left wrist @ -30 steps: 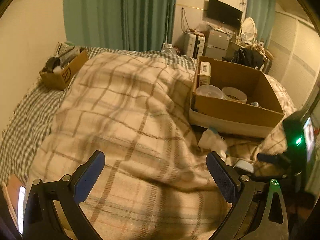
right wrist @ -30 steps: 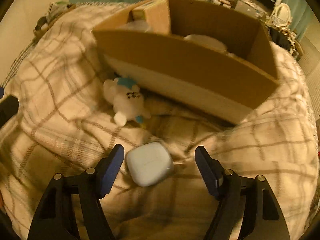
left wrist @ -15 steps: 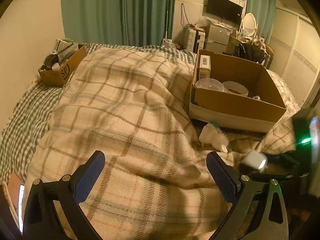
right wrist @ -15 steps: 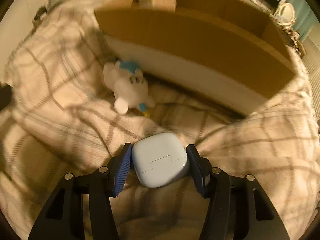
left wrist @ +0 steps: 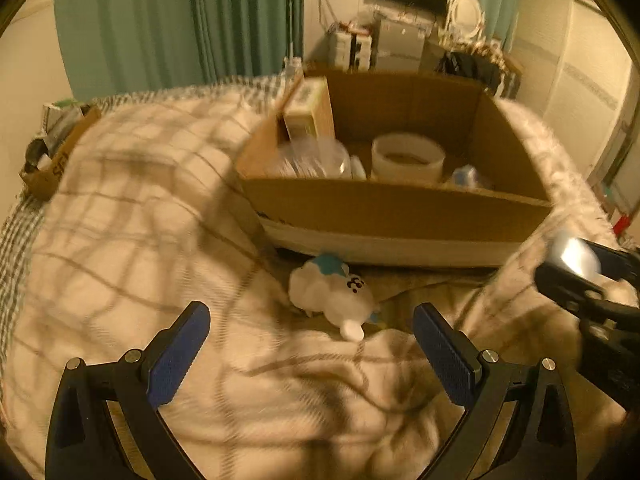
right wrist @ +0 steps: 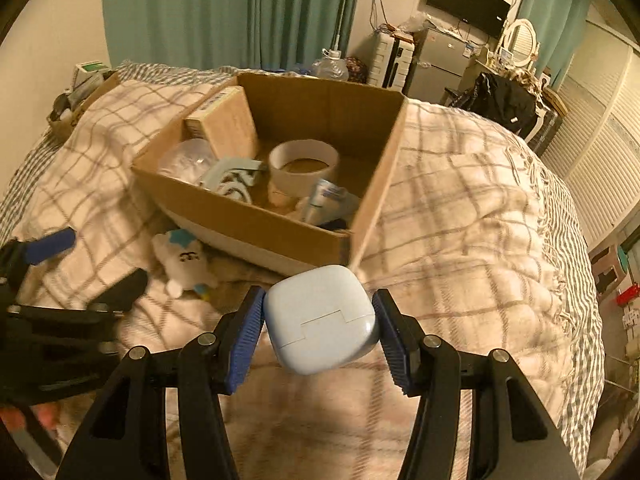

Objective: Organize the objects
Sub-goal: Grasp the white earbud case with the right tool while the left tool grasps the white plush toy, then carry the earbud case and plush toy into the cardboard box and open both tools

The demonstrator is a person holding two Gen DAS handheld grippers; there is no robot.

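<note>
Now, right tongs (right wrist: 320, 326) clamped on pale blue case (right wrist: 320, 314), held off the plaid blanket (right wrist: 460, 240). Left tongs (left wrist: 310, 344) spread wide, nothing betw. them; white plush toy (left wrist: 328, 294) lies just ahead on blanket. Beyond both: cardboard box (right wrist: 256, 220) w/ white tape roll (right wrist: 304, 164) inside.

Home bedroom, plaid blanket (right wrist: 460, 208) over a bed, green curtains (right wrist: 224, 12), wall television (right wrist: 468, 2), probably a vanity mirror (right wrist: 520, 42)

left gripper (left wrist: 312, 344): fingers spread wide | right gripper (right wrist: 320, 320): fingers clamped, raised
</note>
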